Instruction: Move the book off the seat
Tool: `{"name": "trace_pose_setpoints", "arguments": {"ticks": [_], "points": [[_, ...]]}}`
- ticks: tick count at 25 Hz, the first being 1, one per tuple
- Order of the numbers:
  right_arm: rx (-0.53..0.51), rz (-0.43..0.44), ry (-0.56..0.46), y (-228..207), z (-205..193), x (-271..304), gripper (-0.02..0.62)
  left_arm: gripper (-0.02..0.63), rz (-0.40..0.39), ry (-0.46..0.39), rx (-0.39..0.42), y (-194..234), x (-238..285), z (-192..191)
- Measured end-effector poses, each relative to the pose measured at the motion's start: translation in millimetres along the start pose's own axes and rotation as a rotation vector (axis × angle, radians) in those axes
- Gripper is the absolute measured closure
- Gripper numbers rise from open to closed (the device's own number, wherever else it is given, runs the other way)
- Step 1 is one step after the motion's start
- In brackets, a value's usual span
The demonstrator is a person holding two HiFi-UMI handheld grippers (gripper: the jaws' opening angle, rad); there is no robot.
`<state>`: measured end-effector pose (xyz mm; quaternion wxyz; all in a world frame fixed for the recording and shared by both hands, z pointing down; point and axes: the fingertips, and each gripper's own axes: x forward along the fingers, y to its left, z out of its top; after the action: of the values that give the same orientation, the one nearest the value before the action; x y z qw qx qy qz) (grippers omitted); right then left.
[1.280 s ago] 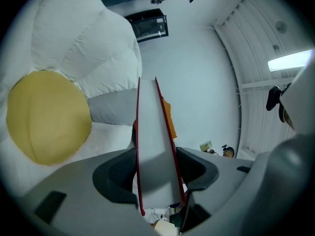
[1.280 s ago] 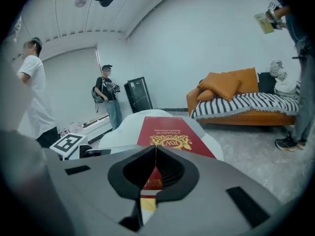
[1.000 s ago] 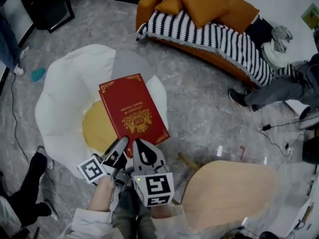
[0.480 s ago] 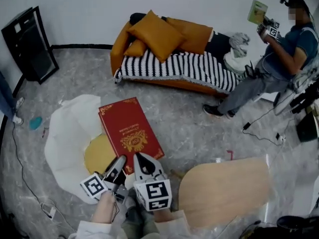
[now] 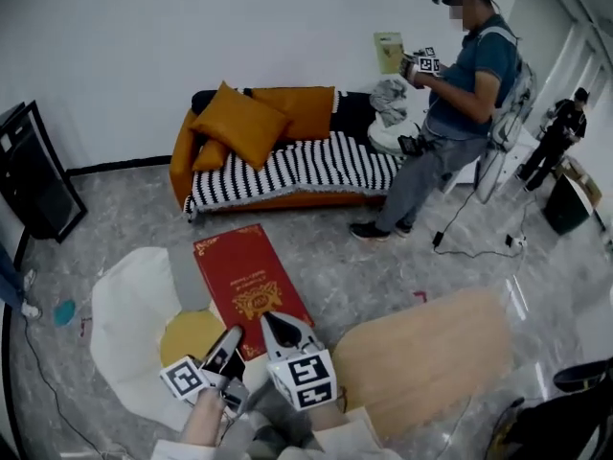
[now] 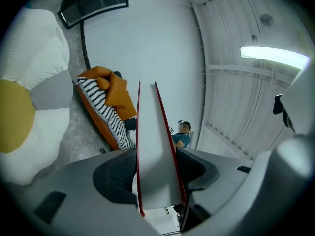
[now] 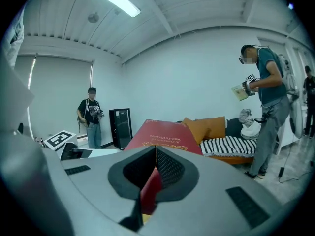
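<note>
A large red book [image 5: 244,276] with gold print hangs in the air over the white flower-shaped seat [image 5: 124,314] with a yellow centre. Both grippers hold its near edge. My left gripper [image 5: 230,341] is shut on the book's near left corner. In the left gripper view the book [image 6: 155,141] runs edge-on between the jaws [image 6: 156,181], grey pages between red covers. My right gripper [image 5: 275,322] is shut on the near edge beside it. The right gripper view shows the red cover [image 7: 160,134] stretching away from the jaws [image 7: 155,173].
An orange sofa [image 5: 287,166] with a striped blanket stands at the back wall. A person [image 5: 450,113] stands beside it holding grippers, another person [image 5: 565,127] farther right. A light wooden tabletop [image 5: 421,353] lies at my right, a black cabinet [image 5: 34,175] at the left.
Both grippers have risen together with the book, which now hangs higher above the seat. The head view has tipped up, showing the wall and the standing person.
</note>
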<state>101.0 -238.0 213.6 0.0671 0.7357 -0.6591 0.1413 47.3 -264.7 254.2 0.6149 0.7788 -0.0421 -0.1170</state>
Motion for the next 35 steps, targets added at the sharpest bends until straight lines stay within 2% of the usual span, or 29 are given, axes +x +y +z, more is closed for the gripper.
{"name": "trace_pose_setpoints", "arguments": {"ticks": [5,9,14,19,29,35], "points": [[0.009,-0.07,-0.063,-37,12,-62,0.583,0.354,-0.052,0.09,0.028,-26,19,-47],[0.001,-0.133,-0.09,-66,4,-117,0.583,0.354,-0.094,0.166,0.0,-43,41,-97],[0.01,-0.198,-0.114,-100,-6,-183,0.583,0.354,-0.136,0.224,0.007,-68,64,-150],[0.037,-0.295,-0.151,-138,-18,-253,0.583,0.354,-0.179,0.315,0.008,-89,85,-224],[0.063,-0.453,-0.206,-185,-41,-380,0.583,0.354,-0.247,0.459,-0.068,-126,110,-361],[0.101,-0.594,-0.241,-200,-68,-445,0.583,0.354,-0.276,0.593,-0.079,-138,108,-426]]}}
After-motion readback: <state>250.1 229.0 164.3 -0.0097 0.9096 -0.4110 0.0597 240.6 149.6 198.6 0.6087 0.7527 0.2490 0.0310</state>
